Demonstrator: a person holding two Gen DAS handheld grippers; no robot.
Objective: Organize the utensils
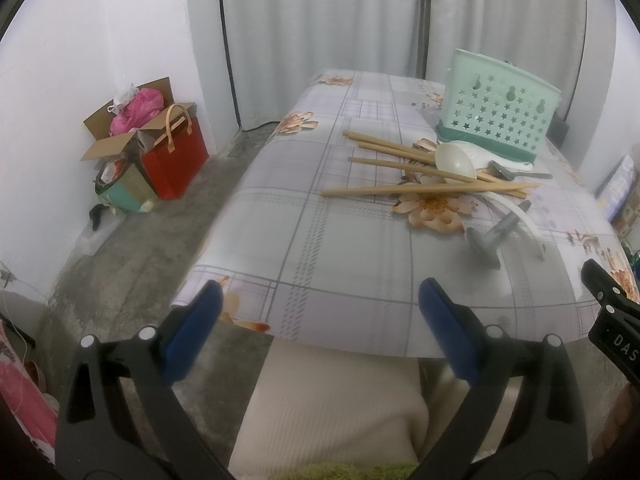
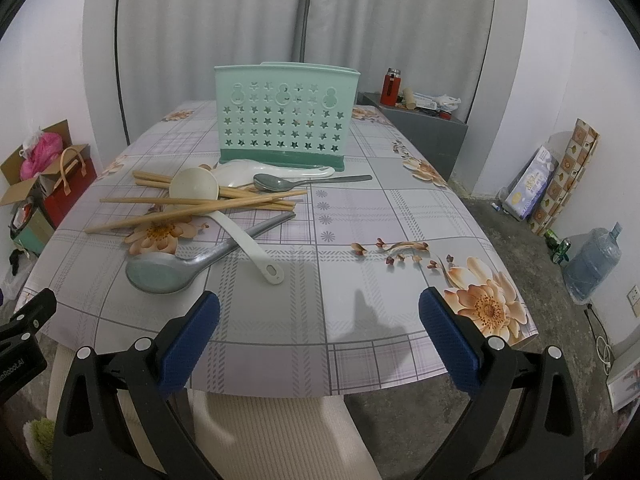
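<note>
A mint-green utensil holder (image 2: 285, 120) with star holes stands upright mid-table, also in the left wrist view as the holder (image 1: 496, 114). In front of it lies a pile: several wooden chopsticks (image 2: 192, 204) (image 1: 404, 160), a cream ladle (image 2: 195, 190) (image 1: 454, 160), a white rice paddle (image 2: 256, 170), a small metal spoon (image 2: 276, 183), and a large metal ladle (image 2: 160, 272) (image 1: 490, 236). My left gripper (image 1: 320, 332) hangs open at the table's near edge. My right gripper (image 2: 320, 336) is open too, empty, over the near edge.
The table (image 2: 400, 216) wears a floral plaid cloth. A person's cream-clad lap (image 2: 272, 432) sits below the edge. On the floor left are a red bag (image 1: 176, 160) and cardboard box (image 1: 132, 120); right are a water jug (image 2: 594, 264) and grey cabinet (image 2: 424, 136).
</note>
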